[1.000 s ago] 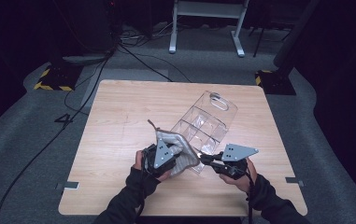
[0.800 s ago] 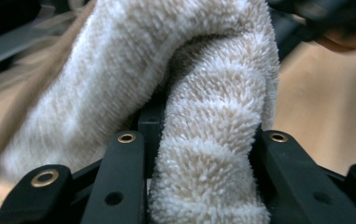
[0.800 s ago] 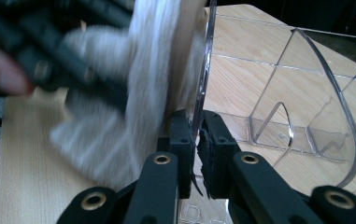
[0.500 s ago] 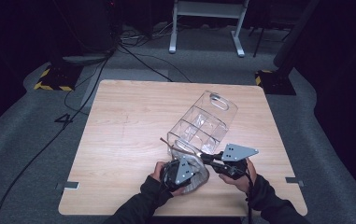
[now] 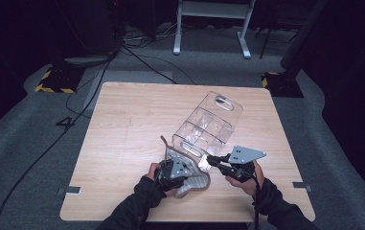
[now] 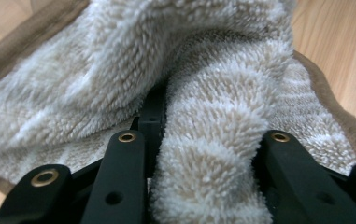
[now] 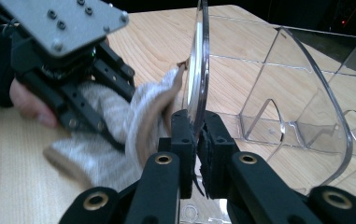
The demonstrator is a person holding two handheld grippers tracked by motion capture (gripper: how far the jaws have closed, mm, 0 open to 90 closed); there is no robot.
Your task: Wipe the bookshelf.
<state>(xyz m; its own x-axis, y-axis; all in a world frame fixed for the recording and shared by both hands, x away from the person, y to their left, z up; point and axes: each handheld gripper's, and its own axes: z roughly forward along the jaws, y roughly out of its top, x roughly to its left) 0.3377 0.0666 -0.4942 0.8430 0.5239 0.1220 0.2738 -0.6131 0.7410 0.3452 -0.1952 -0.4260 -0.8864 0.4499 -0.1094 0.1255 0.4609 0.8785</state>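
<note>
Here the wooden table (image 5: 122, 124) carries everything, and the largest thing on it is the clear plastic organizer (image 5: 209, 125), which lies on its side in the right half of the table, with its open compartments facing the near edge. It looks stiff and light, but also smooth and slippery, and I think a thin wall could crack under hard pressure. The right gripper (image 7: 195, 135) is clenched on one thin transparent wall of it, at the rim nearest to the person, so the box is held steady. This rim seems a good place to take hold, because the pads can close from both sides.

Next in size is the fleecy beige cloth (image 5: 192, 178), close to the near edge of the table and just beside the organizer's lower end. It is soft, light and floppy, so it folds and bunches easily; it is best pinched at a thick fold. The left gripper (image 5: 173, 170) grasps exactly such a fold: in the left gripper view a roll of the cloth (image 6: 222, 140) sits between its black jaws, and the rest spreads on the wood.
</note>
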